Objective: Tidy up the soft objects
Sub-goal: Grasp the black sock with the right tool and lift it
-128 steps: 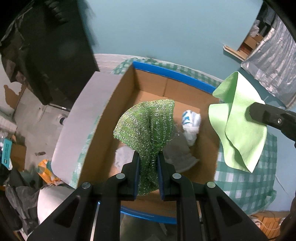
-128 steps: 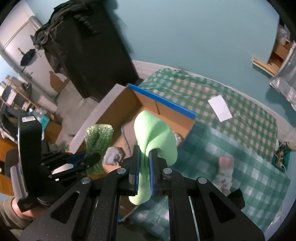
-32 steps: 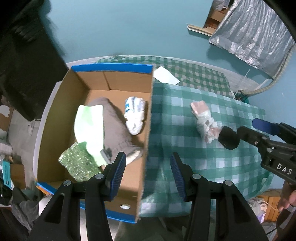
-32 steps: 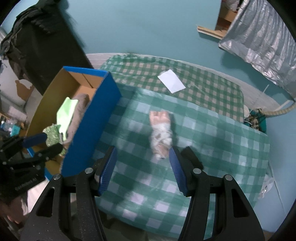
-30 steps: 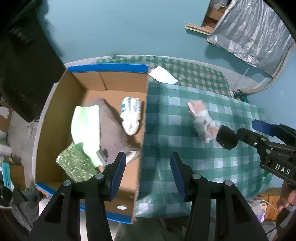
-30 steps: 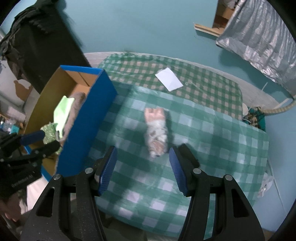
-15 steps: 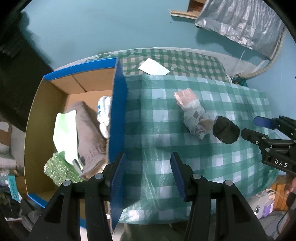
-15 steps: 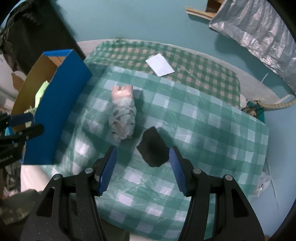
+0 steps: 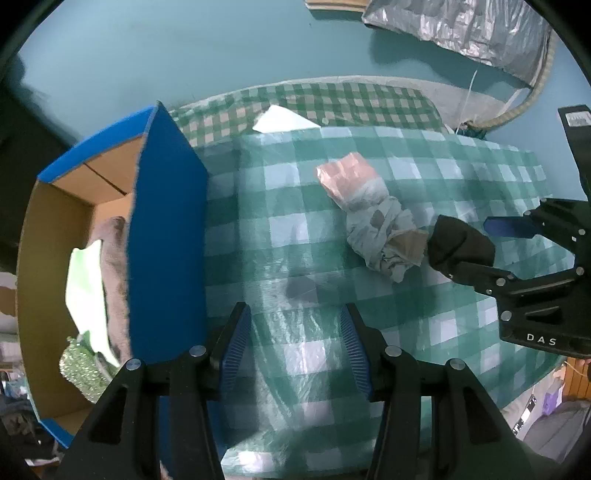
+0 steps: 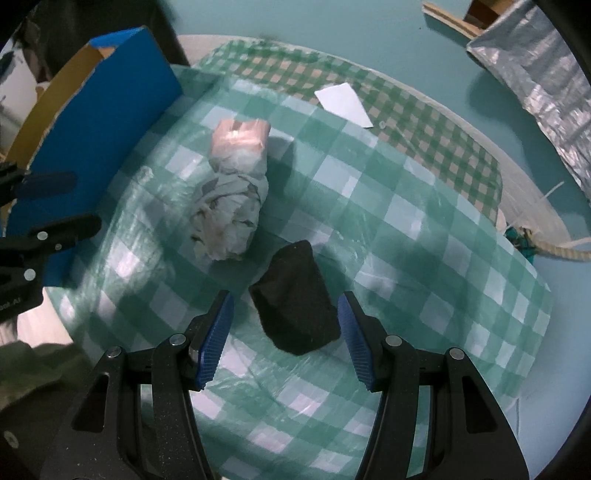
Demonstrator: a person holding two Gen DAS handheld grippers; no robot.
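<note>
A black soft lump [image 10: 295, 299] lies on the green checked tablecloth [image 10: 424, 236], between the open fingers of my right gripper [image 10: 286, 343], which is low over it; it also shows in the left wrist view [image 9: 460, 245]. A pale knotted cloth bundle with a pink end [image 10: 234, 188] lies beside it, also in the left wrist view [image 9: 373, 218]. My left gripper [image 9: 293, 349] is open and empty above the cloth, right of the blue-sided cardboard box [image 9: 166, 236]. The box holds a light green cloth [image 9: 83, 291], a grey cloth [image 9: 114, 258] and a green mesh scrubber [image 9: 79, 365].
A white paper slip [image 10: 343, 99] lies at the far side of the table. A crinkled silver sheet [image 9: 465, 26] leans against the teal wall at the back right. The table's near edge drops off just below both grippers.
Both grippers released their cloths into the box and opened. Both moved right over the table. The right gripper now straddles the black lump.
</note>
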